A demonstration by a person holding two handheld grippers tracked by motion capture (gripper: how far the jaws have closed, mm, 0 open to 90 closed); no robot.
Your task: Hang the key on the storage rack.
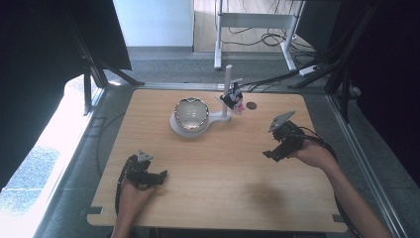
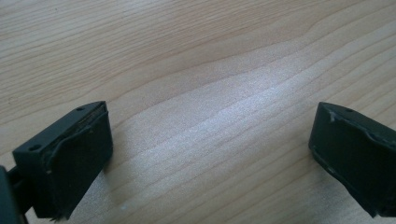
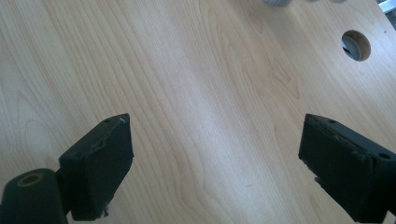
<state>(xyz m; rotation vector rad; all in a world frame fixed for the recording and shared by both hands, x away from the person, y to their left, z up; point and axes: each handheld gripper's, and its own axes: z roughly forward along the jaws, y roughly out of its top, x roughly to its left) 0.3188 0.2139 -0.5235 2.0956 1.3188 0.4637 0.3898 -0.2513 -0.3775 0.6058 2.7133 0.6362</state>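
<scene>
step: approach, nothing picked up | left tool (image 1: 159, 176) wide open, empty, low over table (image 1: 223, 163) | right tool (image 1: 270, 152) wide open, empty | next: reach for bowl (image 1: 191, 115)

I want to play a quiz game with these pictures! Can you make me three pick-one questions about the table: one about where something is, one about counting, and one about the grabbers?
1. Where is the shiny bowl?
A. On a white stand at the far middle of the table
B. In the left gripper
C. On the floor

2. How many round holes are in the tabletop?
A. Three
B. One
C. None

3. How do the right gripper's jaws stand?
A. Shut on the bowl
B. Shut on a cable
C. Open, nothing between them

Answers:
1. A, the high view shows the bowl on its stand, far from both hands.
2. B, a single hole sits right of the stand.
3. C, bare wood shows between the jaws.
</scene>
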